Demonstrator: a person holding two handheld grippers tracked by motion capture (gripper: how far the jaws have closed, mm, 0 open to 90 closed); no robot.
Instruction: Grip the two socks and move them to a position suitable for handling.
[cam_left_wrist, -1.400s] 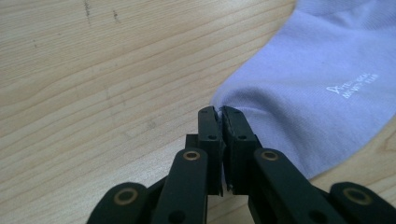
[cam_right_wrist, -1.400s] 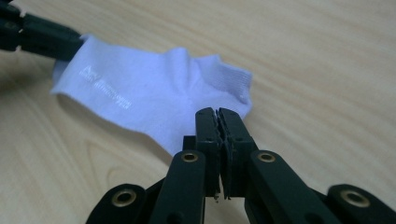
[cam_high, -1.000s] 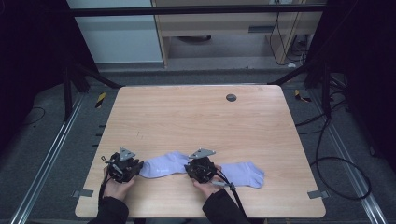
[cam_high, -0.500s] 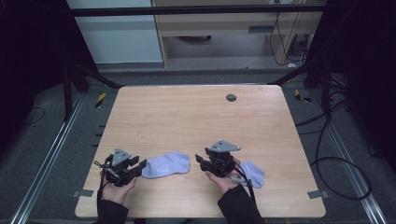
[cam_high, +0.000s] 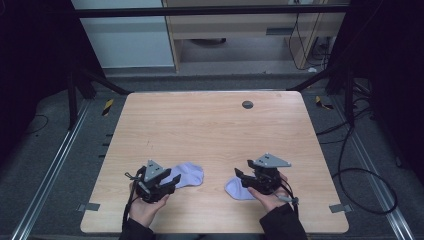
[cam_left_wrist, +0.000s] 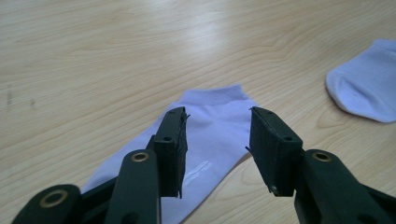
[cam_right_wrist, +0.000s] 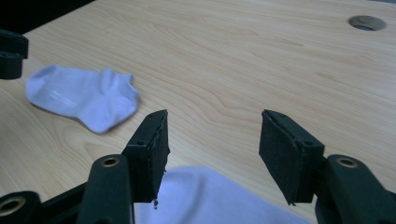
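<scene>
Two pale lilac ankle socks lie flat near the table's front edge. The left sock (cam_high: 188, 175) (cam_left_wrist: 215, 135) (cam_right_wrist: 84, 98) lies just right of my left gripper (cam_high: 175, 180) (cam_left_wrist: 217, 114). That gripper's jaws have just been opening and stand apart above the sock without pressing it. The right sock (cam_high: 236, 190) (cam_left_wrist: 369, 88) (cam_right_wrist: 210, 196) is partly hidden under my right gripper (cam_high: 241, 178) (cam_right_wrist: 215, 114). Its jaws have also just been opening and hover over the sock's near end with nothing gripped.
The wooden table (cam_high: 210, 135) has a round cable hole (cam_high: 247, 104) (cam_right_wrist: 366, 22) at its far right. Dark frame struts and cables stand beyond the table's edges. The two socks lie a short gap apart.
Both grippers were low on the socks with jaws nearly shut; now both have opened and lifted. The left one drew back to the left, the right one moved to the right.
</scene>
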